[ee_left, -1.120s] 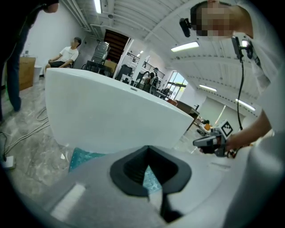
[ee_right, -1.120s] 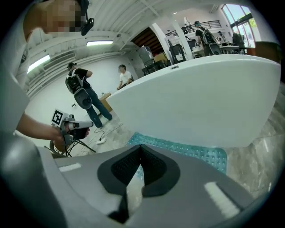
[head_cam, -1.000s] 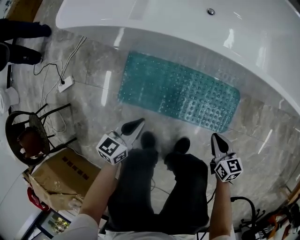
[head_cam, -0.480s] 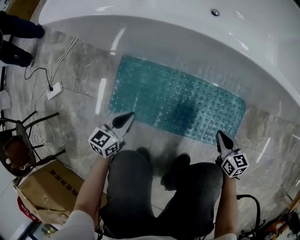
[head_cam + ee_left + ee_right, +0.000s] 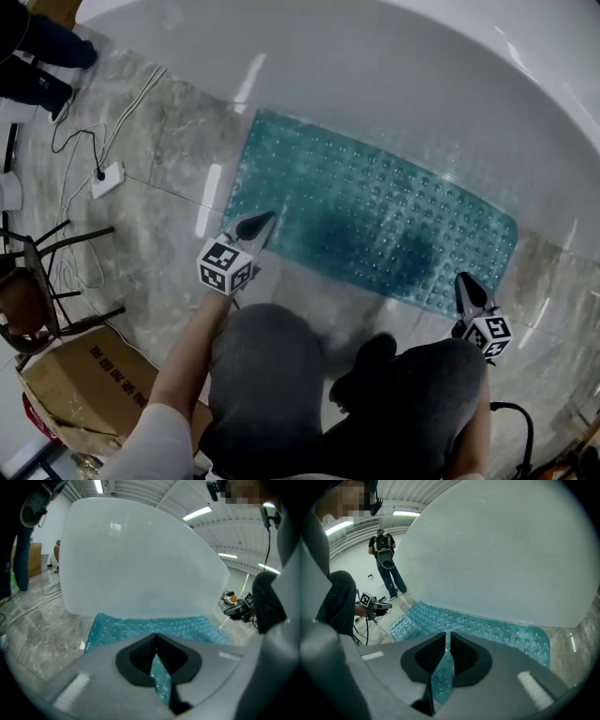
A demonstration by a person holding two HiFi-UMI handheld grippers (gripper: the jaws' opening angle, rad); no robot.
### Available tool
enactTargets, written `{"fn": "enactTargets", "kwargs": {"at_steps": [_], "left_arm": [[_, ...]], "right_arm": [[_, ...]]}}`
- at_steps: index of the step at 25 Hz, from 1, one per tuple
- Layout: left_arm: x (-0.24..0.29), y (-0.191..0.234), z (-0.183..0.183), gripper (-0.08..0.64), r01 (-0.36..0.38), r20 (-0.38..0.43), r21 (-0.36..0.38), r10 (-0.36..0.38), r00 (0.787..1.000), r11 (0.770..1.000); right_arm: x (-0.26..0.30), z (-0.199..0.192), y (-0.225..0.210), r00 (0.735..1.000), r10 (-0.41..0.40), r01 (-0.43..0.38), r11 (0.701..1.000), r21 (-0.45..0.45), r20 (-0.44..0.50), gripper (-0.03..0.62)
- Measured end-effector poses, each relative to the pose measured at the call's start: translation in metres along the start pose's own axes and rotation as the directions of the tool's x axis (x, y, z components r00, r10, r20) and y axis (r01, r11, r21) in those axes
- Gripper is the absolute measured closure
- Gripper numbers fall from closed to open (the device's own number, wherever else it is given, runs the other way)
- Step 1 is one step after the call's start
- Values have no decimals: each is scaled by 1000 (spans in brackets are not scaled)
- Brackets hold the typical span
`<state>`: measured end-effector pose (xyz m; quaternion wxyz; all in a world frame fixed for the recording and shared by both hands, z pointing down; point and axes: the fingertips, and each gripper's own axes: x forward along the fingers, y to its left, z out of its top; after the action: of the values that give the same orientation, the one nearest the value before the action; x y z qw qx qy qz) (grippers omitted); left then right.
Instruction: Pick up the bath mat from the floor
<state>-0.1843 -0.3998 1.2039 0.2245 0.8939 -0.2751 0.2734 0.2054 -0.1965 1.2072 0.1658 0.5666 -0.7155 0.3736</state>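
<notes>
The teal, bubble-studded bath mat [image 5: 375, 216] lies flat on the grey marble floor against the white bathtub [image 5: 422, 94]. My left gripper [image 5: 265, 218] is shut and empty, its tip over the mat's near left corner. My right gripper [image 5: 461, 279] hangs by the mat's near right edge; its jaws have just been opening to a narrow slit with nothing between them. In the left gripper view the mat [image 5: 140, 627] spreads beyond the closed left gripper [image 5: 156, 644]. In the right gripper view the mat [image 5: 487, 627] lies beyond the right gripper [image 5: 447, 637].
The holder's dark-trousered knees [image 5: 281, 394] fill the bottom of the head view. A cardboard box [image 5: 75, 375], a black chair [image 5: 28, 281] and a power strip with cables [image 5: 106, 178] sit at the left. Another person stands far off [image 5: 386, 559].
Both grippers have come down toward the floor and forward to the mat's near edge. The holder has crouched, so the mat looks larger and closer.
</notes>
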Motion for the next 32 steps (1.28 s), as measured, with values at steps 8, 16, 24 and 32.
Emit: {"fn": "enactTargets", "kwargs": {"at_steps": [8, 16, 24, 32], "left_arm": [[23, 127, -64, 498, -202, -124, 19, 203, 971, 979], [46, 201, -91, 411, -289, -237, 18, 285, 929, 957], [80, 222, -129, 163, -273, -392, -40, 237, 889, 961], [93, 193, -132, 404, -279, -380, -21, 251, 890, 960]], "right_arm": [[32, -69, -22, 996, -7, 6, 1000, -14, -94, 550], [32, -92, -17, 989, -20, 22, 1000, 12, -143, 560], [39, -107, -23, 991, -24, 29, 999, 37, -135, 563], [33, -124, -37, 988, -61, 66, 997, 34, -139, 566]]}}
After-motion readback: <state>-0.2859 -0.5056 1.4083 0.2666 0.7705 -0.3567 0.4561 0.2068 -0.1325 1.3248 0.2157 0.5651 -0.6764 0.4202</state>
